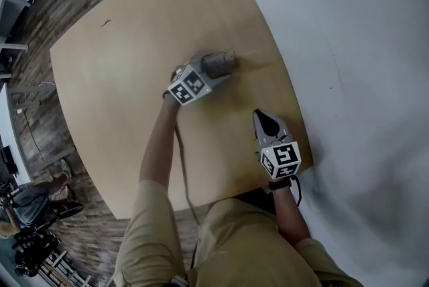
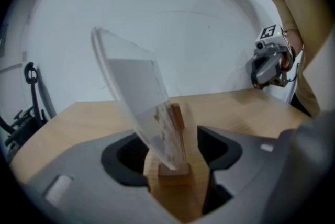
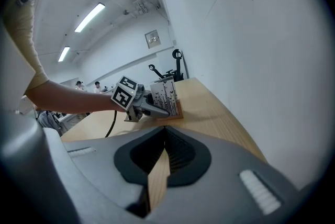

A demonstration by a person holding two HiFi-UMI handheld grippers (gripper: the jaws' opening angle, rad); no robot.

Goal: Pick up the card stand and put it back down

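Nearest the person, the right gripper [image 1: 267,119] sits low over the table [image 1: 120,71], well short of the stand and off to its right. Its jaws are together with nothing between them. Farther out, the left gripper [image 2: 171,138] reaches the stand [image 2: 144,102]. Its jaws are spread on either side of the wooden base with a gap on each side, so nothing is clamped. The stand rests on its base on the table between those jaws, its clear panel rising above them. I judge it set down and free. These views do not show whether the lift is done or yet to come. If it is yet to come, closing, raising and lowering all remain. If it is done, only backing the left gripper away from the stand is left.
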